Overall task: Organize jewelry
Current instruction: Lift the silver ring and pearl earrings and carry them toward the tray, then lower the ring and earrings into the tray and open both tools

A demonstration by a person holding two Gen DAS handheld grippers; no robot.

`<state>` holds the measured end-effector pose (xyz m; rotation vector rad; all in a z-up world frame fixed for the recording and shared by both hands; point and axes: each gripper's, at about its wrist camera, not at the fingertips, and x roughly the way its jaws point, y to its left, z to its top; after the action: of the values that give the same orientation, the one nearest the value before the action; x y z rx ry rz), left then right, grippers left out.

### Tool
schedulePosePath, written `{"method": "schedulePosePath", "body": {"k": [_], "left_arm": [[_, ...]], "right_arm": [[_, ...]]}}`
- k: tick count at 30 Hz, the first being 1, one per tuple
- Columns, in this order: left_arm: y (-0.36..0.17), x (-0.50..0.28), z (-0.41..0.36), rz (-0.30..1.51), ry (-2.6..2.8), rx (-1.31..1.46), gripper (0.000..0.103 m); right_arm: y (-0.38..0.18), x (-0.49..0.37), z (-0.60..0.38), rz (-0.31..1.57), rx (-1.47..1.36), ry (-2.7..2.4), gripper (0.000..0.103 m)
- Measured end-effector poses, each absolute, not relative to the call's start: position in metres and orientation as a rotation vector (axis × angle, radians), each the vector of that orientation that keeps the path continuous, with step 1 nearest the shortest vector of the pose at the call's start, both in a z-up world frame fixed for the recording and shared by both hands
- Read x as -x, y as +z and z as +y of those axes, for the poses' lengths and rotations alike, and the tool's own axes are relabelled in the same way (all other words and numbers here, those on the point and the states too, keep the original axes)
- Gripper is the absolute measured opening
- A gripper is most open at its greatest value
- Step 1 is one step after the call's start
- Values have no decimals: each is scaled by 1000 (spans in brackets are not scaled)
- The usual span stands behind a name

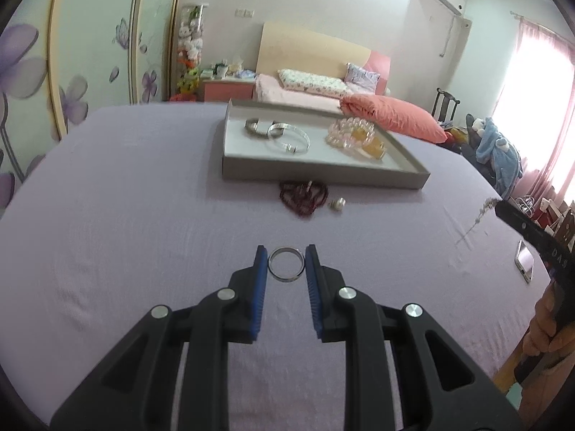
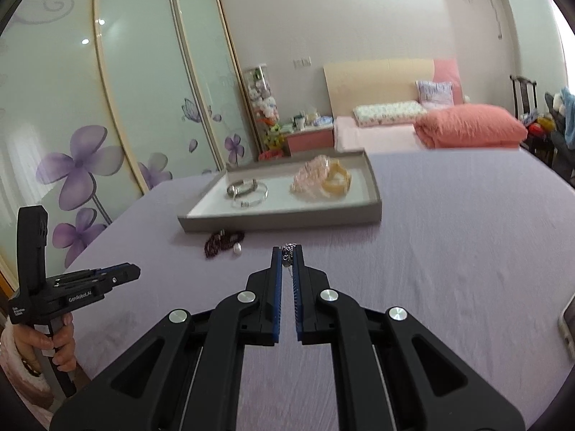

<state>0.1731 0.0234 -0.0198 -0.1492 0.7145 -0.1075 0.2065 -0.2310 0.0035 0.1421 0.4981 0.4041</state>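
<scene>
My left gripper (image 1: 286, 260) is shut on a plain silver ring (image 1: 286, 276), pinched between its blue pads just above the lilac cloth. My right gripper (image 2: 286, 255) is shut on a small silver chain piece (image 2: 287, 249) that bunches at the fingertips. A grey tray (image 1: 323, 176) beyond them holds silver bangles (image 1: 287, 138), pink bead bracelets (image 1: 346, 130) and an amber bangle (image 1: 374, 148). In front of the tray on the cloth lie a dark red bead strand (image 1: 303, 197) and a pearl piece (image 1: 337, 204). The right wrist view shows the left gripper (image 2: 131, 272) at the left, held by a hand.
The lilac cloth (image 1: 125, 215) covers a broad table. A phone (image 1: 524, 260) lies near its right edge. Behind the table stand a bed with a pink duvet (image 1: 391, 115), a flowered wardrobe (image 2: 90, 143) at the left and a chair with clothes at the right.
</scene>
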Motion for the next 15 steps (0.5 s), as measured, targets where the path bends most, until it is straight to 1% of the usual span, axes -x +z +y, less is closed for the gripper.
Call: {"method": "schedulePosePath", "body": {"k": [8, 11, 15], "left_arm": [[27, -185, 17, 547, -109, 103, 22], [43, -201, 15, 467, -89, 92, 22], [52, -228, 10, 405, -65, 73, 22]], "right_arm": [[43, -220, -228, 344, -120, 365, 7], [51, -234, -222, 311, -121, 351, 7], [56, -262, -214, 290, -138, 341, 7]]}}
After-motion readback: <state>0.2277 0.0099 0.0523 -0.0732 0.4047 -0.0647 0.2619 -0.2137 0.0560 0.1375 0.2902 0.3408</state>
